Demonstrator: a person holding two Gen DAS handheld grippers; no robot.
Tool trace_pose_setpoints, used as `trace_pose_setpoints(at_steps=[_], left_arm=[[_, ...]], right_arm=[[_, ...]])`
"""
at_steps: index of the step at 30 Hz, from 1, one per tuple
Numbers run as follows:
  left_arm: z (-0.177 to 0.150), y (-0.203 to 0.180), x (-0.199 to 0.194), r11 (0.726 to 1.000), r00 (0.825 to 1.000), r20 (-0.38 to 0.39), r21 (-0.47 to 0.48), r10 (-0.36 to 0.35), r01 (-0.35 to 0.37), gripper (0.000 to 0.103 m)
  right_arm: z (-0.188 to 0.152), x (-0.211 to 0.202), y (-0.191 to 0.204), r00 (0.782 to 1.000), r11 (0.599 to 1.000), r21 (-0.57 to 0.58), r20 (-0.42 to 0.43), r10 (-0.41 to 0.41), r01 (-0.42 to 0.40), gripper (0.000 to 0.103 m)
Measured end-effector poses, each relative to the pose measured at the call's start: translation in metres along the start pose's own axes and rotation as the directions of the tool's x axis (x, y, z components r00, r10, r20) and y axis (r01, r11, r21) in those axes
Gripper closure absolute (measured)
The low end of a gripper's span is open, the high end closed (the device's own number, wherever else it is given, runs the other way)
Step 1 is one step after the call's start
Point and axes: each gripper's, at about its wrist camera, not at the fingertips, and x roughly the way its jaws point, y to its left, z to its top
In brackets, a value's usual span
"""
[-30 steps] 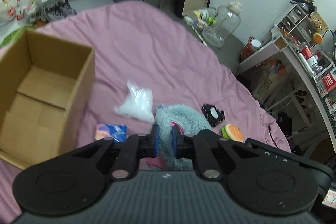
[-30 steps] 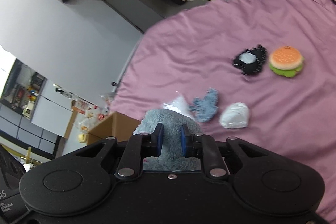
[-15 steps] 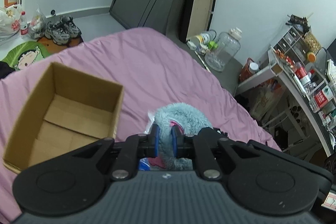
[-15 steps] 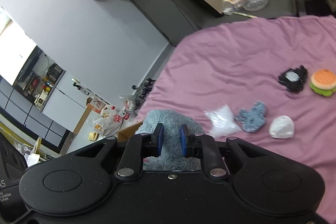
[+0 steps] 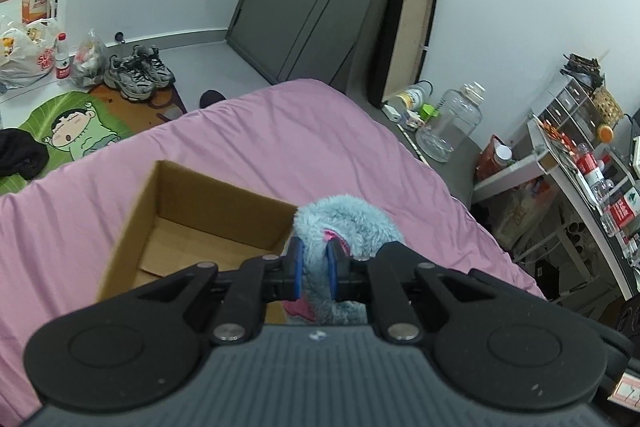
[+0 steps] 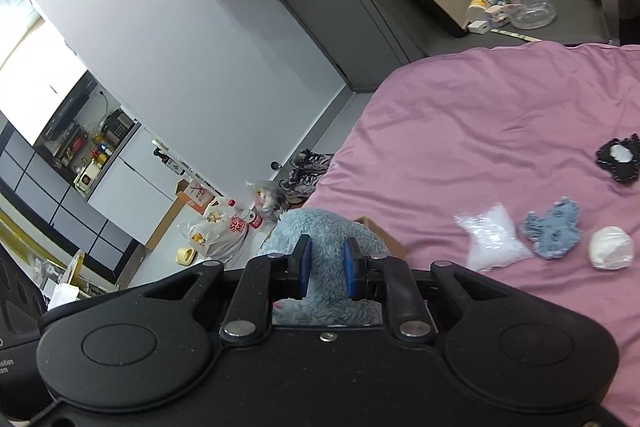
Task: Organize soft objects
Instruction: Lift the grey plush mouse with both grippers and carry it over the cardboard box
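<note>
Toy: fluffy grey-blue plush toy with pink patches [image 5: 344, 227], in the air at the open brown cardboard box [image 5: 200, 211] on the pink bed [image 5: 320, 131].
Handling: light, soft, compressible; take thick fur folds.
Grippers: left gripper [image 5: 314, 265] and right gripper [image 6: 325, 263] both pinch it.

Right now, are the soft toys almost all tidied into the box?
Not yet. The cardboard box looks empty where visible. Both the left claw and right claw grip the fluffy blue plush beside it. The white bag, blue cloth toy, white ball and black toy remain on the bed.
</note>
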Motion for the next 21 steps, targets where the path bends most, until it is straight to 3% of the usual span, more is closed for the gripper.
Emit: trace_pose_setpoints(at_steps=[9, 21], left_arm=[[0.015, 0.041, 0.003, 0.999, 1.0, -0.004, -0.016, 0.029, -0.029, 0.092], [0.022, 0.071, 0.032, 0.998, 0.996, -0.073, -0.001, 0.06, -0.061, 0.092]], right_arm=[[-0.012, 0.034, 0.021, 1.0, 0.999, 0.016, -0.008, 0.029, -0.029, 0.086], [-0.028, 0.071, 0.029, 0.997, 1.0, -0.009, -0.075, -0.007, 0.007, 0.086]])
